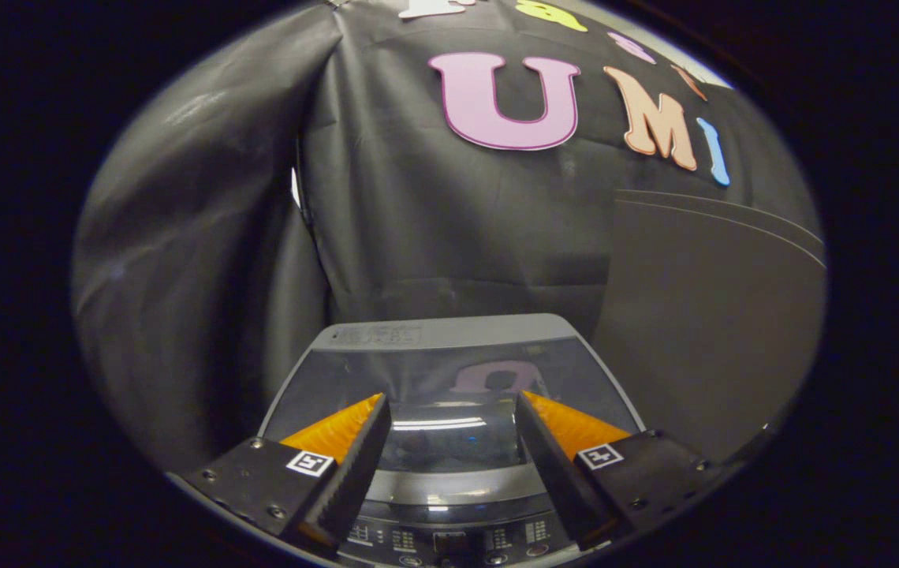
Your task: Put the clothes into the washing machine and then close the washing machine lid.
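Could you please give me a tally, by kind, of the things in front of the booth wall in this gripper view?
Washing machine, glass lid closed: 1
Control panel between the fingers: 1
Gripper, fingers open and holding nothing: 1
Dark panel leaning beside the machine: 1
Total: 4

The grey top-loading washing machine (449, 442) looks like smooth plastic, its dark tinted lid (449, 386) glossy as glass and throwing back reflections. Its control panel (449, 540) has a satin sheen. The open tongs (453, 410) show ridged, matt inner pads (359, 461). Behind, the black booth cloth (205, 260) hangs creased, faintly shiny.
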A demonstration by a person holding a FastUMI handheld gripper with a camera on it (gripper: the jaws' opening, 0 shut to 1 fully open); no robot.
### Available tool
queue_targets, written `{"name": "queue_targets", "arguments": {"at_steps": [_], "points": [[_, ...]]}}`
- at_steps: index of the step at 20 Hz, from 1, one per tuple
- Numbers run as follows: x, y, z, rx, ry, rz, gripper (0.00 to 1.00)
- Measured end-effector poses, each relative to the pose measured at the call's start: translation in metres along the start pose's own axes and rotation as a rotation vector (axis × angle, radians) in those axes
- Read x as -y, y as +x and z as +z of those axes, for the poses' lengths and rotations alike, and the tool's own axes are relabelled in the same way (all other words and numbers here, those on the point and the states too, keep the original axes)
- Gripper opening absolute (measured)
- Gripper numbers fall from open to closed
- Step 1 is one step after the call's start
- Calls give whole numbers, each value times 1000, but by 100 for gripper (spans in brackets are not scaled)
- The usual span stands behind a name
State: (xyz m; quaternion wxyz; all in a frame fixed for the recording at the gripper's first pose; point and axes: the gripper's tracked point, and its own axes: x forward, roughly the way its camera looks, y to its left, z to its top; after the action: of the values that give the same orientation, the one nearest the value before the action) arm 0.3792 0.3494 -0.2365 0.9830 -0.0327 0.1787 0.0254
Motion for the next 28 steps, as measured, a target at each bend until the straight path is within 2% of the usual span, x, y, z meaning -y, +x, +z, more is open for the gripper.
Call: {"name": "queue_targets", "arguments": {"at_steps": [6,9,11,20,24,28], "points": [[-1,-14,12,69,-57,23,96],[-8,-33,6,65,-11,100,97],[-10,-44,4,56,11,117,97],[38,-102,0,101,56,89,97],[74,-135,19,188,11,26,97],[85,-175,27,217,-30,44,97]]}}
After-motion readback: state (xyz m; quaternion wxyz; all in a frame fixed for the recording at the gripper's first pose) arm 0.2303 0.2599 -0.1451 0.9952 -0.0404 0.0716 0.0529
